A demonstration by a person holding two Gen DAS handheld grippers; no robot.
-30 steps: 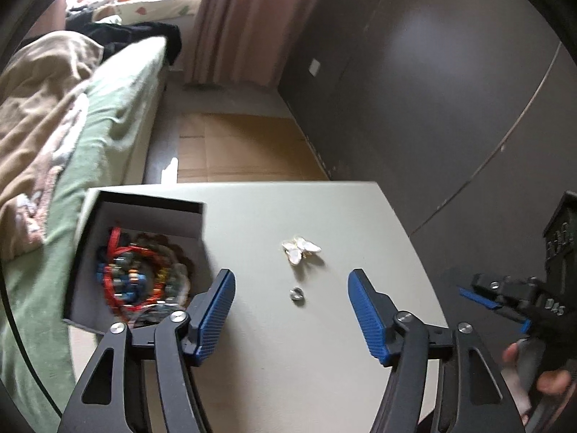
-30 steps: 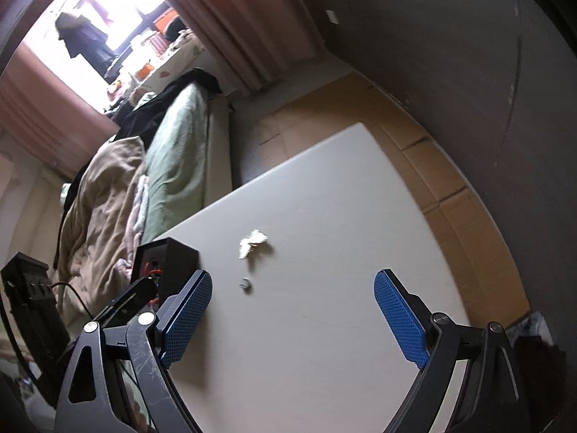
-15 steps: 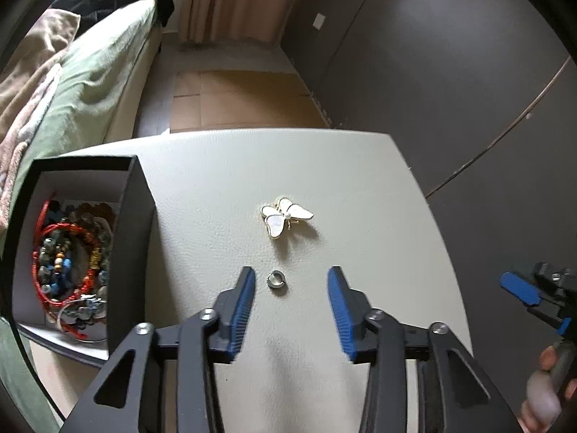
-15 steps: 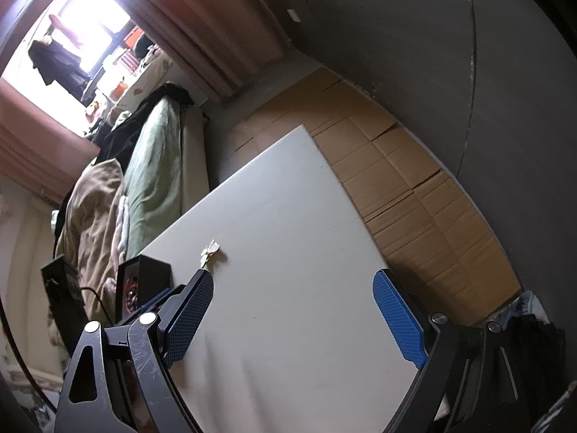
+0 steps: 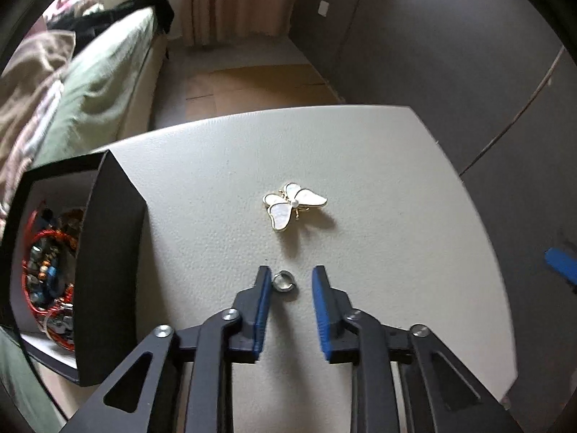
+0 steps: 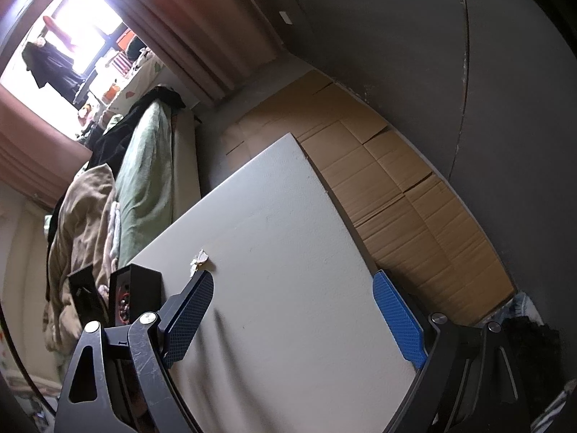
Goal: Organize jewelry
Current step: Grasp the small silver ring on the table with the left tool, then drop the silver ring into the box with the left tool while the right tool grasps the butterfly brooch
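1. One small silver metal ring [image 5: 283, 281] lies flat on the pale grey textured bench [image 5: 378, 187], between the blue-padded fingers of the left hand-held gripper [image 5: 290, 281]. It sits just beside the left pad, perhaps touching it, with a clear gap to the right pad.
2. The left hand-held gripper is partly closed around the ring, its two jaws narrowed but not clamped on it.
3. One butterfly brooch with white pearly wings and gold edging [image 5: 293, 205] lies on the bench just beyond the ring, apart from it. In the right wrist view the same brooch [image 6: 199, 260] shows just past the tip of that gripper's left finger.
4. One black open-topped box with a white interior [image 5: 108, 252] stands at the bench's left side, well apart from the ring. It holds a tangle of beaded bracelets in red, blue and orange [image 5: 45, 270]; their number cannot be counted.
5. The right hand-held gripper [image 6: 292, 310] is spread wide and holds nothing, above a bare part of the bench. One blue tip of it [image 5: 560, 263] shows at the right edge of the left wrist view.
6. Beyond the bench are one bed with green bedding [image 5: 101, 83], brown cardboard sheets on the floor [image 6: 396, 180], pink curtains [image 5: 230, 0] and a dark grey wall [image 5: 432, 36].
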